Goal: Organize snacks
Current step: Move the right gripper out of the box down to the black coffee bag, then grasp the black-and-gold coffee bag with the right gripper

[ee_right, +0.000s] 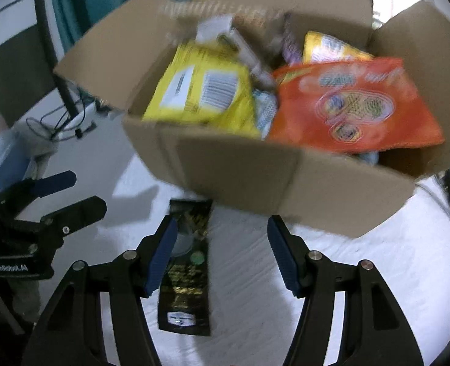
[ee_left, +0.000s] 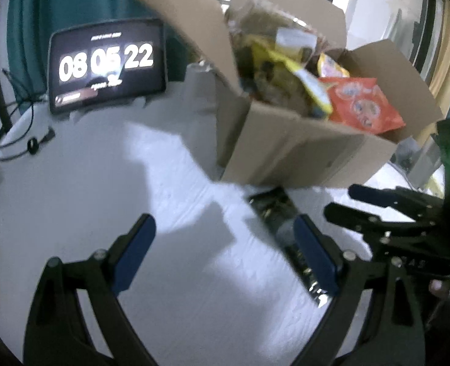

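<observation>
Black snack packet (ee_right: 188, 271) lies flat on the white surface (ee_right: 362, 274), under the right claw (ee_right: 221, 253), beside its left finger; print too blurred to read. Right claw gapes wide, empty. Ahead, the open cardboard box (ee_right: 255, 180) brims with yellow bag (ee_right: 203, 91) and orange bag (ee_right: 356, 103). Left claw (ee_left: 225, 253) wide too, empty, bare surface below. Its body reads "GenRobot.AI". Beyond it a tablet (ee_left: 107, 65) shows 08 05 22.

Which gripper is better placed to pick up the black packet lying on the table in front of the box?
Right. The open right gripper faces the black packet lengthwise; the left gripper sits off beside it.
</observation>
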The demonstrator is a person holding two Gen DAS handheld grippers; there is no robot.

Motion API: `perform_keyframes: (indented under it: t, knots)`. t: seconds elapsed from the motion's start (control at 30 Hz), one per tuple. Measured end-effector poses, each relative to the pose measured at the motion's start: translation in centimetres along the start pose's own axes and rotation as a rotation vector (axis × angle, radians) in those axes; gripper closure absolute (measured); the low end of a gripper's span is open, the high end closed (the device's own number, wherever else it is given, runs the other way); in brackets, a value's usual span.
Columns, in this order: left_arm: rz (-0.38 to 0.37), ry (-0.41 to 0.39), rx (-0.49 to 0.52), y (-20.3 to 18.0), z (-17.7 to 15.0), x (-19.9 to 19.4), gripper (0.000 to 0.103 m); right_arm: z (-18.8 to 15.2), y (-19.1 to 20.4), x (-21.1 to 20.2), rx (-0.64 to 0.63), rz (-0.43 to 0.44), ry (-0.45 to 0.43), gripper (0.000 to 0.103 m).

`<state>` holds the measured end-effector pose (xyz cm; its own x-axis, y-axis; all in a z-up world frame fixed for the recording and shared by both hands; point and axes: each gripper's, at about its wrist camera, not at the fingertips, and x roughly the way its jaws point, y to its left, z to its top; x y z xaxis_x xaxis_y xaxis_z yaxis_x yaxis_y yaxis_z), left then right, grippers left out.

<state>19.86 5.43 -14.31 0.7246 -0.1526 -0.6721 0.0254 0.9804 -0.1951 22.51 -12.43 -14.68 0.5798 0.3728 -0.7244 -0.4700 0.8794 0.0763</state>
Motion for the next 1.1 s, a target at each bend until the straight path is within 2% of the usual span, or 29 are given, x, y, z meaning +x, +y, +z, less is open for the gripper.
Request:
perform_keyframes:
  t: [0.3,0.57,0.6,0.67,0.77,0.83,1.1]
  knots:
    - [0.001,0.032,-0.041,3.0,-2.8,0.3,0.011,-1.5,1.9,5.2,0.001,0.059,0.125,0.038]
    - [0.007,0.025,-0.029,3.0,-3.2,0.4,0.011,-1.5,3.4,6.0,-0.086,-0.027,0.125,0.039]
    - [0.006,0.026,-0.031,3.0,-3.2,0.5,0.011,-1.6,3.6,6.1,-0.098,-0.04,0.122,0.042]
    - [0.003,0.028,-0.037,3.0,-3.2,0.5,0.011,-1.7,3.8,5.9,-0.111,-0.042,0.114,0.053]
    - [0.002,0.034,-0.043,2.9,-3.2,0.6,0.011,-1.9,3.6,5.7,-0.136,-0.039,0.108,0.057]
    - [0.003,0.035,-0.042,2.8,-3.2,0.6,0.011,-2.0,3.6,5.6,-0.146,-0.028,0.104,0.064]
    - [0.001,0.035,-0.03,1.6,-2.8,0.2,0.011,-2.6,3.2,4.3,-0.152,0.038,0.085,0.071]
